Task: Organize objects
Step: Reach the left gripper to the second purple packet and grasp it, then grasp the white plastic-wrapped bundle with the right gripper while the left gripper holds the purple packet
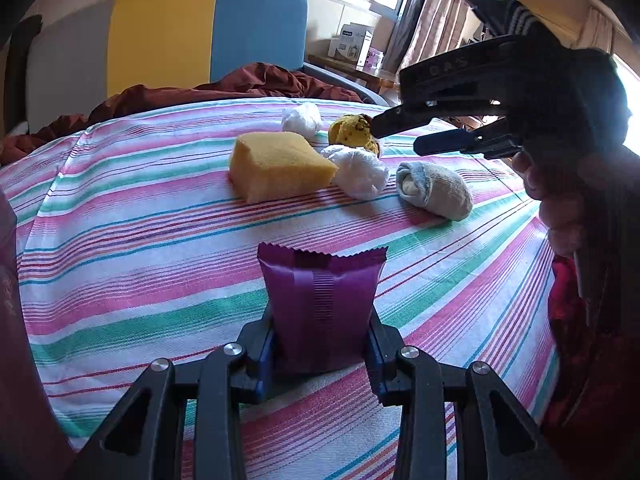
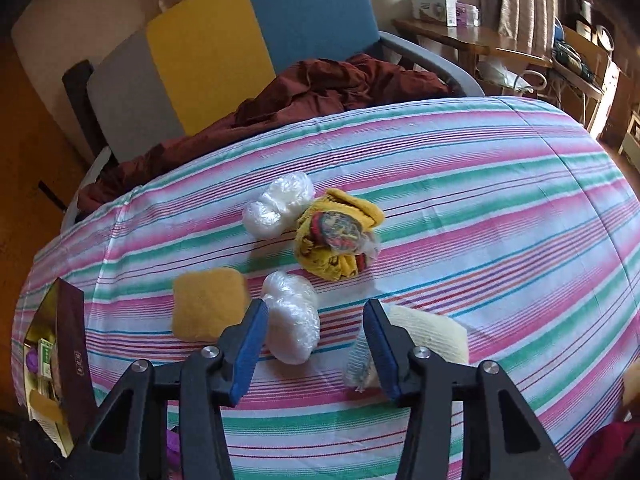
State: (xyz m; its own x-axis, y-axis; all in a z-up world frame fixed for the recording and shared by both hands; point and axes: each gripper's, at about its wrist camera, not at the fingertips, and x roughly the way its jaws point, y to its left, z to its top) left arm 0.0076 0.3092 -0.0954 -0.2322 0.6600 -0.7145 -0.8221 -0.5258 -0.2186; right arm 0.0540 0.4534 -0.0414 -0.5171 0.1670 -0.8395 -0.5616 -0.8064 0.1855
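Observation:
My left gripper (image 1: 320,320) is shut on a purple snack packet (image 1: 320,288), held upright just above the striped bedsheet (image 1: 140,240). Farther back lie a yellow sponge (image 1: 280,164), two crumpled white plastic bags (image 1: 360,170) (image 1: 302,118), a rolled grey sock (image 1: 434,190) and a yellow patterned cloth (image 1: 354,130). My right gripper (image 2: 315,307) hovers over this group with its jaws apart and nothing pressed between the pads. In its own view, one white bag (image 2: 292,320) lies by its left finger and the sock (image 2: 424,332) shows beside its right finger. It also appears in the left wrist view as the right gripper (image 1: 396,138).
An open box (image 2: 60,360) holding small items sits at the sheet's left edge. A dark red blanket (image 2: 320,84) is bunched at the far side before a grey, yellow and blue headboard (image 2: 240,40). A wooden side table (image 2: 460,36) with boxes stands beyond.

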